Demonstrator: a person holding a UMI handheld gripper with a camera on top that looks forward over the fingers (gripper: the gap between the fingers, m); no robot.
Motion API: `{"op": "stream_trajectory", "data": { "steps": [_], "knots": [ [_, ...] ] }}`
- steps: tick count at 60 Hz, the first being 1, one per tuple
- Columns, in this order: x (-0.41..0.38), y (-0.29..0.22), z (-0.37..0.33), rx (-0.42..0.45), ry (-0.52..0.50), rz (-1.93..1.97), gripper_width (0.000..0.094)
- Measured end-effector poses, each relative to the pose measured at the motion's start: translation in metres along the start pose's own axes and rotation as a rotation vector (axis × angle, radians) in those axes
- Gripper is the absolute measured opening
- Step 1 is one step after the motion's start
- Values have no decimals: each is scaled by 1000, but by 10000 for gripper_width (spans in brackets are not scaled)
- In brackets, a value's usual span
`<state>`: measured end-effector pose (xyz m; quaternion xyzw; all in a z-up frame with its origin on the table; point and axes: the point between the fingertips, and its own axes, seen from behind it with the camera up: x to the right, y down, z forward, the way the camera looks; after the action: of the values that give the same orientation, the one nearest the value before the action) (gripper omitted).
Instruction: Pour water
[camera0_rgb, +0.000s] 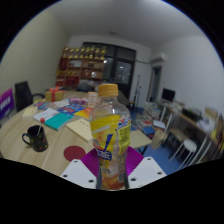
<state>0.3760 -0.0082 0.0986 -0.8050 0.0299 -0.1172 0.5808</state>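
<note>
A clear plastic bottle (111, 135) with an orange cap, a yellow label and orange liquid stands upright between my fingers. My gripper (111, 172) is shut on the bottle; both magenta pads (92, 160) press against its lower half. The bottle is held above the wooden table (20, 140). A black mug (36, 138) stands on the table, to the left of the bottle and beyond the left finger. A dark red round coaster (75, 153) lies between the mug and the bottle.
Books and papers (62, 112) are strewn across the far part of the table. A shelf unit (84, 65) stands at the back wall. Chairs and desks (185, 135) fill the right side of the room.
</note>
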Motion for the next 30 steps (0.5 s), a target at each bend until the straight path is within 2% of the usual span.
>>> {"op": "stream_trajectory", "data": {
  "steps": [4, 9, 16, 25, 30],
  "knots": [
    [-7, -44, -14, -14, -32, -164, 286],
    [-31, -99, -11, 27, -13, -399, 285],
    [-84, -129, -3, 24, 20, -870, 285],
    [-150, -107, 36, -41, 99, -1459, 288],
    [-156, -106, 41, -96, 145, -1726, 288]
  ]
}}
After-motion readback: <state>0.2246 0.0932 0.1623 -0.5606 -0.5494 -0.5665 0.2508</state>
